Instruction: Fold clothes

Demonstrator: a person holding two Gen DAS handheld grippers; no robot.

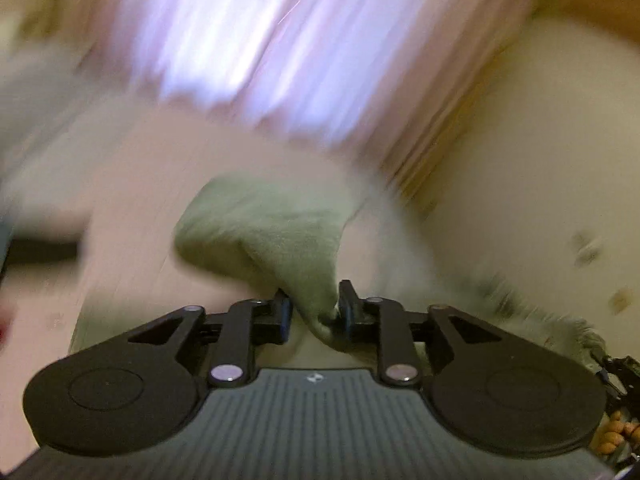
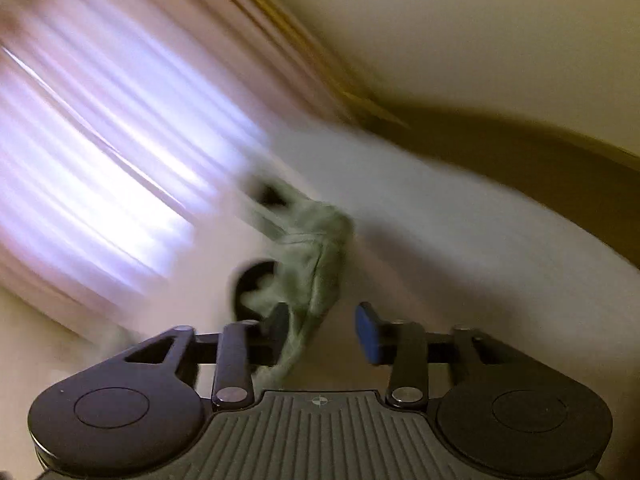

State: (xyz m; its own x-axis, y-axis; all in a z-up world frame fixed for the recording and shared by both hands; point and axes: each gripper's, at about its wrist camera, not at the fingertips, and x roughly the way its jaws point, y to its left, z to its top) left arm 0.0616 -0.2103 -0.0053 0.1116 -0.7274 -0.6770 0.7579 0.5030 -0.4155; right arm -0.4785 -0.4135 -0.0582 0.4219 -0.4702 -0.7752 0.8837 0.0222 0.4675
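The left hand-held gripper (image 1: 315, 306) is clamped on a fold of the green garment (image 1: 276, 232), which bunches up just ahead of its fingers. The right hand-held gripper (image 2: 325, 328) has its jaws apart; the green garment (image 2: 312, 264) hangs against the left finger (image 2: 278, 320) only. Beyond, a bright curtained window (image 2: 100, 152) is probably there, smeared by blur.
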